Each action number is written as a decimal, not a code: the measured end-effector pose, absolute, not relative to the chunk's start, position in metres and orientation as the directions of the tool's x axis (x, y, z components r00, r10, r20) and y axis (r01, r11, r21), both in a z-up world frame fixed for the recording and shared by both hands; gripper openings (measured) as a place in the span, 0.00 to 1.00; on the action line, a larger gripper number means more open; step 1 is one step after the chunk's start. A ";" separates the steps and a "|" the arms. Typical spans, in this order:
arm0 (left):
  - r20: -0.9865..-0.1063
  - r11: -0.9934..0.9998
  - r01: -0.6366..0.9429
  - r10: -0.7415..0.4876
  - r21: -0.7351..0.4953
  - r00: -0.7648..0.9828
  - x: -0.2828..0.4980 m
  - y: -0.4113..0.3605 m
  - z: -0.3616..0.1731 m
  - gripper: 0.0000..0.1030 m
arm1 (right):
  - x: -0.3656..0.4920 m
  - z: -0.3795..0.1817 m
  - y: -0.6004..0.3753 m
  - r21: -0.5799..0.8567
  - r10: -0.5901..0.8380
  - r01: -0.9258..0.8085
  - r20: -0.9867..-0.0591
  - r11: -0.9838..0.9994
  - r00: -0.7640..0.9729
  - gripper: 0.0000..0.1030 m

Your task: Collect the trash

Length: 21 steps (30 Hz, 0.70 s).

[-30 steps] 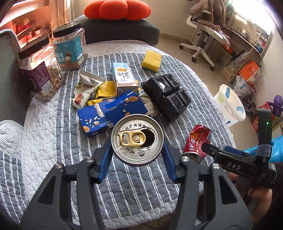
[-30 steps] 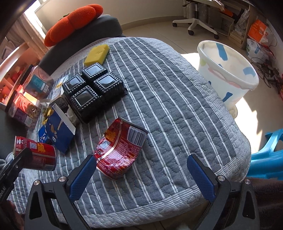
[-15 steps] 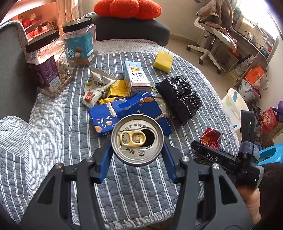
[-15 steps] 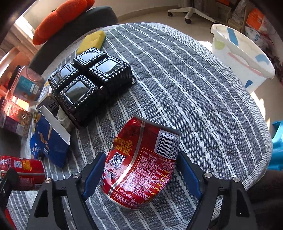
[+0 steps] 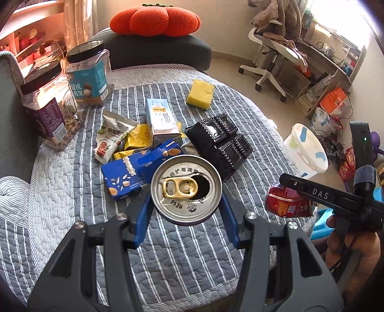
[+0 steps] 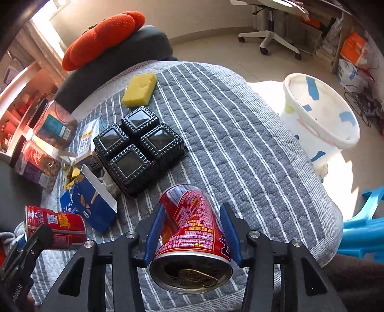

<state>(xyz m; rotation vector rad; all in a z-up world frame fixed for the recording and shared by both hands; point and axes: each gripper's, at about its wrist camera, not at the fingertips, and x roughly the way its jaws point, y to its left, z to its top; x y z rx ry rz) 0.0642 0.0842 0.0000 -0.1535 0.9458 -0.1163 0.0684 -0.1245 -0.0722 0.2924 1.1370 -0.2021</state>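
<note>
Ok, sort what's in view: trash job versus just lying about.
Job: dented red can in right gripper; opened can in left gripper; blue box, wrappers, milk carton, black tray, bin.
About: jars, sponge, cushion.

Black tongs (image 5: 186, 211), blue pads (image 5: 144, 216)

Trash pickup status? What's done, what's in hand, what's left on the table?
Done: nothing visible in the white bin yet. In hand: left gripper holds an opened can; right gripper, whose fingers have just been closing, grips the crushed red can, lifted off the quilt. Left: blue box, milk carton, snack wrappers, black tray.
</note>
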 end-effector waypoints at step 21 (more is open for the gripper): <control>-0.834 0.991 0.031 -0.129 -0.134 0.536 0.077 0.075 -0.031 0.53 | 0.035 -0.127 -0.198 0.209 -0.078 0.383 -0.787 0.900 0.612 0.55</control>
